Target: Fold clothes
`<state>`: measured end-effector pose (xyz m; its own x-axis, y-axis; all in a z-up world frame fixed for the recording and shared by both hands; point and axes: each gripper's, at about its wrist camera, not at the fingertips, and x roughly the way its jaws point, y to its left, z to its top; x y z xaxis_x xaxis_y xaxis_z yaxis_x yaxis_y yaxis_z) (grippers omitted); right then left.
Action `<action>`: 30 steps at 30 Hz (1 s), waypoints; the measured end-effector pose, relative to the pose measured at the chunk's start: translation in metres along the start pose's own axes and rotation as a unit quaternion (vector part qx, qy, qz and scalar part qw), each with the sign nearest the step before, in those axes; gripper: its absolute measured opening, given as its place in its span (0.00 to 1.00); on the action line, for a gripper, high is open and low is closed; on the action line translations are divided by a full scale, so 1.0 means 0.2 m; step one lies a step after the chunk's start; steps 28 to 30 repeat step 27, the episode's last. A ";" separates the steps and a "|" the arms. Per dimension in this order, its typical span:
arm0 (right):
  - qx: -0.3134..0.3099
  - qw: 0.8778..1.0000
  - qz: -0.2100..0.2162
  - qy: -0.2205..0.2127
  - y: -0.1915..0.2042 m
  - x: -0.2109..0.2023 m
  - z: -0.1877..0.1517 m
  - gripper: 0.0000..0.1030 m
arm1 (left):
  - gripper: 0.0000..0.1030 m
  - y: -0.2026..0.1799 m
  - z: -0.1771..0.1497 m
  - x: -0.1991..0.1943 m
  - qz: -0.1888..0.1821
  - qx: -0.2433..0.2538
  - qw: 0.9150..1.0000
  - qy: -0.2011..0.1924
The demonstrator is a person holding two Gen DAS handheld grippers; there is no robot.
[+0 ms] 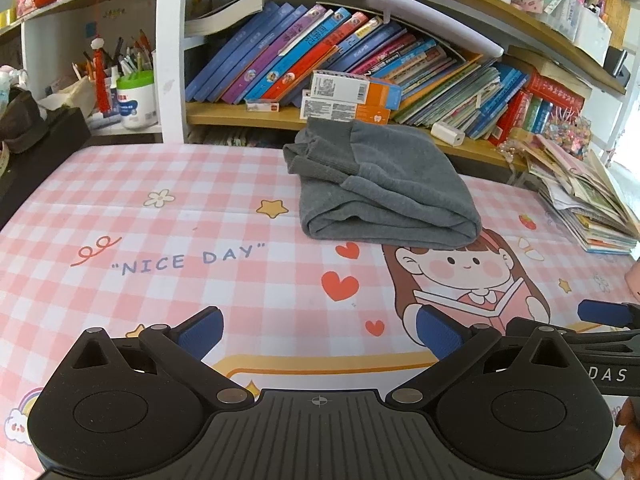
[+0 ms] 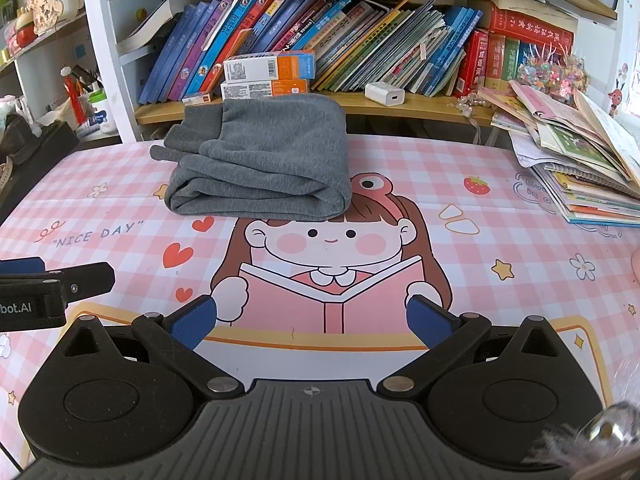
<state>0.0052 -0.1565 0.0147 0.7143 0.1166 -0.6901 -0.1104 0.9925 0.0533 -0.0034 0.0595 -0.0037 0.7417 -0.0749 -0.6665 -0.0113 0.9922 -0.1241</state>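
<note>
A grey garment lies folded in a compact stack at the far side of the pink checked table mat, with ribbed cuffs on its upper left. It also shows in the right wrist view. My left gripper is open and empty, low over the mat, well short of the garment. My right gripper is open and empty over the cartoon girl print. The right gripper's finger shows at the right edge of the left wrist view. The left gripper shows at the left edge of the right wrist view.
A bookshelf full of slanted books stands behind the table. Small boxes and a white charger sit on its lower shelf behind the garment. A stack of booklets lies at the table's far right. Pen holders stand at the far left.
</note>
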 end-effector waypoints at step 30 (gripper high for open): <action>-0.004 1.000 0.008 0.020 0.00 0.08 0.01 0.99 | 1.00 0.03 0.00 0.07 -0.010 -0.019 1.000 0.022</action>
